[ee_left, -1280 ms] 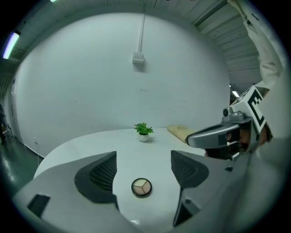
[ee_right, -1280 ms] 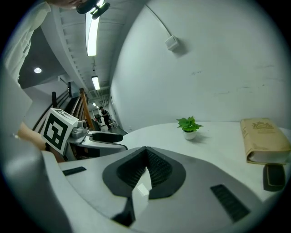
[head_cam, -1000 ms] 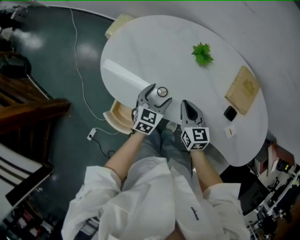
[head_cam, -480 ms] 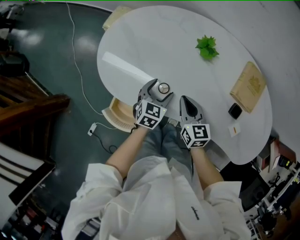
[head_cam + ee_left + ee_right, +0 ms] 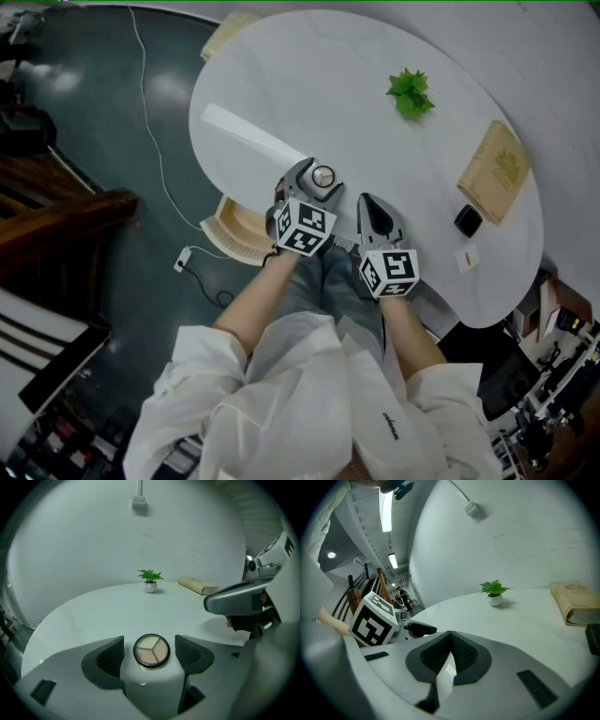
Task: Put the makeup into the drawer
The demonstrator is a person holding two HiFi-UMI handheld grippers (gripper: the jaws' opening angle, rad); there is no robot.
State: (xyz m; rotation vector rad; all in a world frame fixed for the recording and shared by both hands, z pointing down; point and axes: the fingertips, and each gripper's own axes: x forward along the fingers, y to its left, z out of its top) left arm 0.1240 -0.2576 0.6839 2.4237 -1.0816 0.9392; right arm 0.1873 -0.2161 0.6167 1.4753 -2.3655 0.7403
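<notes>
A round makeup compact (image 5: 323,175) with three pale shades sits between the jaws of my left gripper (image 5: 317,180), at the table's near edge. In the left gripper view the compact (image 5: 151,649) lies face up and the left gripper (image 5: 151,656) is closed around its sides. The open wooden drawer (image 5: 230,230) juts out below the table's edge, just left of that gripper. My right gripper (image 5: 369,202) lies beside it on the right, shut with nothing in it. In its own view the right gripper (image 5: 450,641) shows its pads meeting.
On the white oval table (image 5: 309,75) stand a small green potted plant (image 5: 409,92), a tan book (image 5: 495,172), a small black box (image 5: 466,221) and a white card (image 5: 462,259). A cable (image 5: 155,141) runs across the dark floor on the left, near wooden furniture (image 5: 56,216).
The left gripper and the compact have drawn slightly back toward the table's near edge. The right gripper has barely moved.
</notes>
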